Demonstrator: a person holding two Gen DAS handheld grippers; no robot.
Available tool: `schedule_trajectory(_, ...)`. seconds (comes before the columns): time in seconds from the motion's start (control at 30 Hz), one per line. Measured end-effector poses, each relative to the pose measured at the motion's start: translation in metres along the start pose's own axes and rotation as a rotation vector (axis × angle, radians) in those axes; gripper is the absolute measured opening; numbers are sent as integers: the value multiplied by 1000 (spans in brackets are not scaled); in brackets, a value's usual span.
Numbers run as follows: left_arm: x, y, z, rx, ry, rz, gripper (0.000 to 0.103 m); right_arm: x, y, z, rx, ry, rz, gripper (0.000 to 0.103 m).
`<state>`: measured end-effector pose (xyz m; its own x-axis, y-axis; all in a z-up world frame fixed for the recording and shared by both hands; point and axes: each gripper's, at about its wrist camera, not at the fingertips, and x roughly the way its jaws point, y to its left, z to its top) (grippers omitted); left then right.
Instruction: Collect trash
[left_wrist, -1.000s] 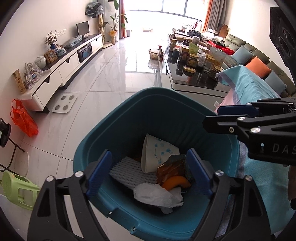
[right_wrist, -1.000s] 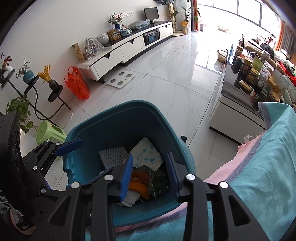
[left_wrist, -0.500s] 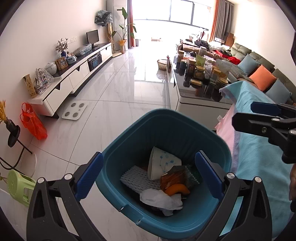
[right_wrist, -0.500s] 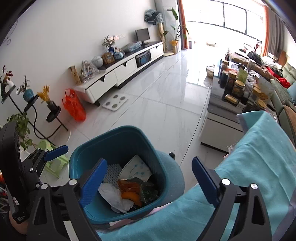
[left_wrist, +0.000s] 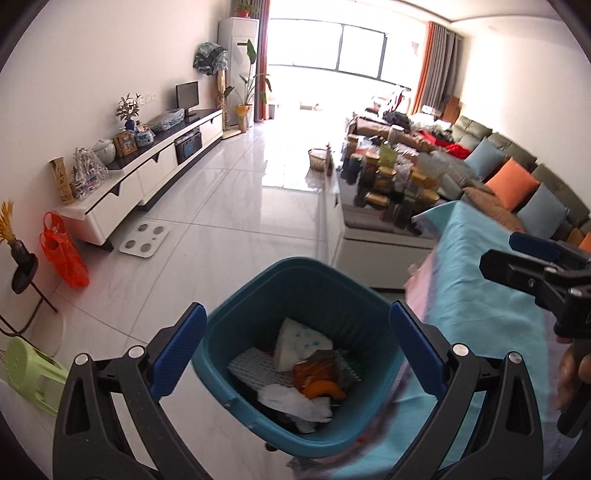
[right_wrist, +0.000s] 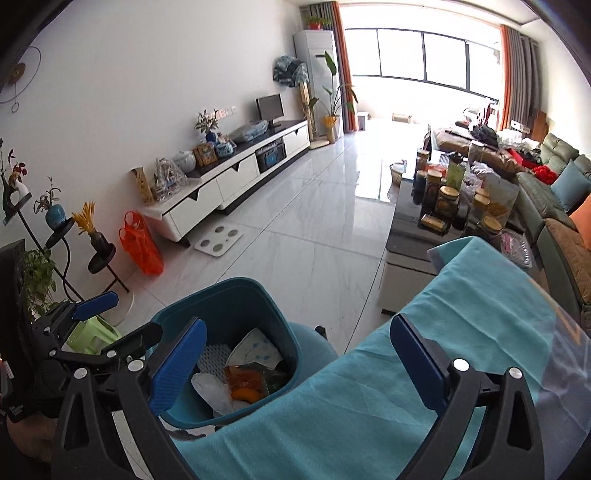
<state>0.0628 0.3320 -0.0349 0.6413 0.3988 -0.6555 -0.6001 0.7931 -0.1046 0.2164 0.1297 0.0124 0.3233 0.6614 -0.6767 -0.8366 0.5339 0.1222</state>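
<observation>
Teal table cloth (right_wrist: 461, 332) lying ahead of right gripper (right_wrist: 295, 365), showing no trash. Teal bin (left_wrist: 295, 280) sitting below and ahead of left gripper (left_wrist: 299, 350), trash inside. Right fingers just opening wide, gripping nothing. Left fingers spread fully, empty.

Orange bag (left_wrist: 65, 255) beside white TV cabinet (left_wrist: 147, 181)
</observation>
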Motion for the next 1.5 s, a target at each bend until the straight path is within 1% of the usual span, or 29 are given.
schedule_trajectory(0.23,-31,-30,2,12,-47,-67,97,-49,-23,-18,23,-91,-66,96)
schedule_trajectory(0.3,-37,-43,1,32,-58,-87,97,-63,-33,-24,38,-115,-97,96)
schedule_trajectory(0.53,-52,-95,1,115,-96,-145,97,-102,-65,-46,105,-176,-164,96)
schedule_trajectory(0.77,-81,-142,-12,164,-172,-232,97,-140,-84,-75,146,-232,-256,96)
schedule_trajectory(0.9,-88,-164,-22,190,-187,-287,97,-162,-95,-98,185,-262,-297,96)
schedule_trajectory(0.93,-91,-170,-26,196,-190,-311,97,-166,-98,-104,195,-264,-317,96)
schedule_trajectory(1.07,-98,-190,-39,209,-197,-367,97,-186,-106,-129,222,-284,-377,96)
schedule_trajectory(1.2,-104,-206,-52,231,-225,-371,97,-204,-109,-149,242,-313,-429,96)
schedule_trajectory(1.37,-112,-217,-68,218,-258,-389,97,-231,-110,-176,280,-382,-509,96)
schedule_trajectory(1.5,-114,-225,-75,226,-255,-418,97,-251,-108,-197,291,-413,-568,96)
